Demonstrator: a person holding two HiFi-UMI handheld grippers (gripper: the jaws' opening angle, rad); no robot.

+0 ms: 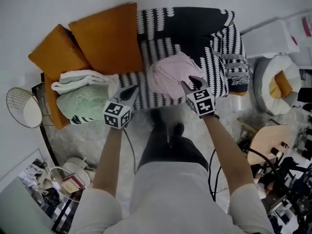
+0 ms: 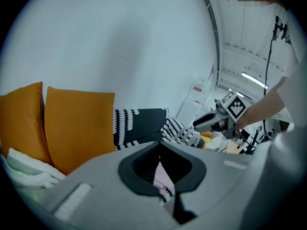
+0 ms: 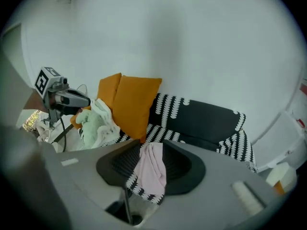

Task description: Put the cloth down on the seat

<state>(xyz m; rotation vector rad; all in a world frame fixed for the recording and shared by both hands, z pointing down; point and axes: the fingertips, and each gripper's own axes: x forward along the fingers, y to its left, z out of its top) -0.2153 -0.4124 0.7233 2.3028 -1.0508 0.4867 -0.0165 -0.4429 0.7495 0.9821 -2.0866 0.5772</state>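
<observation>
The cloth [image 1: 168, 74] is pink on one side and black-and-white patterned on the other. It hangs bunched between my two grippers, over the front of the patterned sofa seat [image 1: 195, 38]. My left gripper [image 1: 130, 92] is shut on its left end; a pink and patterned fold [image 2: 163, 180] shows between the pads of the left gripper [image 2: 159, 150]. My right gripper [image 1: 191, 84] is shut on the right end, and the cloth [image 3: 151, 169] drapes down from the closed jaws of the right gripper [image 3: 149, 150].
Two orange cushions [image 1: 105, 38] lean at the sofa's left, with folded white and green towels [image 1: 80, 99] in front of them. A round wire table [image 1: 22, 106] stands at far left. A pet bed [image 1: 278, 82], white boxes [image 1: 270, 38] and a wooden stool [image 1: 268, 143] crowd the right.
</observation>
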